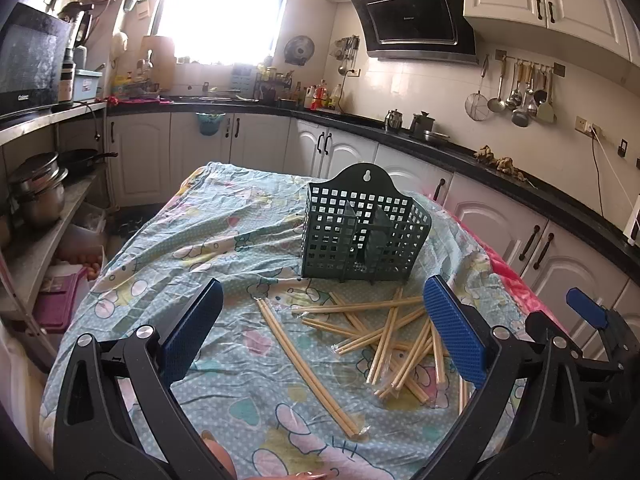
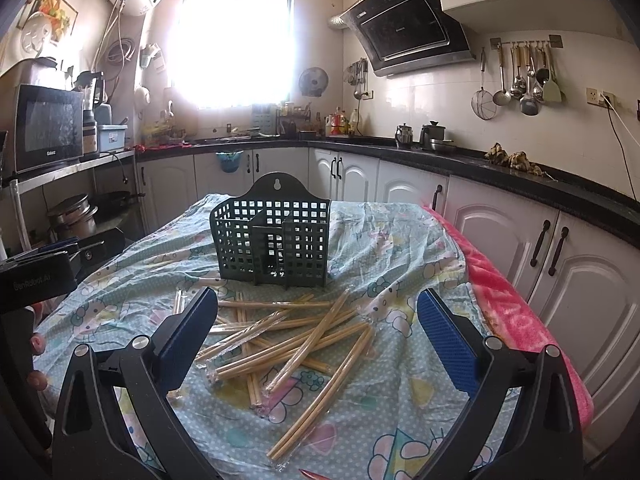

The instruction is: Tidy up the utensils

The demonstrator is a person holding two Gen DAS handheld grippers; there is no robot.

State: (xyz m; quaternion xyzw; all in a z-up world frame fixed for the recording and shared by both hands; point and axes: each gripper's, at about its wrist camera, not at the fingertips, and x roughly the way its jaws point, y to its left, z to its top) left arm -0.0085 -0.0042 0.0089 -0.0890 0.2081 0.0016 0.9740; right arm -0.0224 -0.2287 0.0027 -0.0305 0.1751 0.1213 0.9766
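Note:
A dark green perforated utensil basket (image 1: 362, 228) (image 2: 274, 242) stands upright on the cloth-covered table, with nothing visible in its compartments. In front of it lies a loose pile of wrapped wooden chopsticks (image 1: 384, 336) (image 2: 288, 336); one pair (image 1: 308, 364) lies apart to the left. My left gripper (image 1: 322, 332) hovers open above the cloth just left of the pile, holding nothing. My right gripper (image 2: 318, 336) is open too, its blue pads straddling the pile from above. The right gripper's blue tip (image 1: 588, 312) shows at the right edge of the left wrist view.
The table wears a pale blue cartoon-print cloth (image 1: 192, 248) (image 2: 400, 248) over a pink towel (image 2: 516, 312) on its right edge. White cabinets under a black counter (image 2: 520, 176) wrap the back and right. A shelf with pots (image 1: 38, 192) and a microwave (image 2: 48, 128) stands left.

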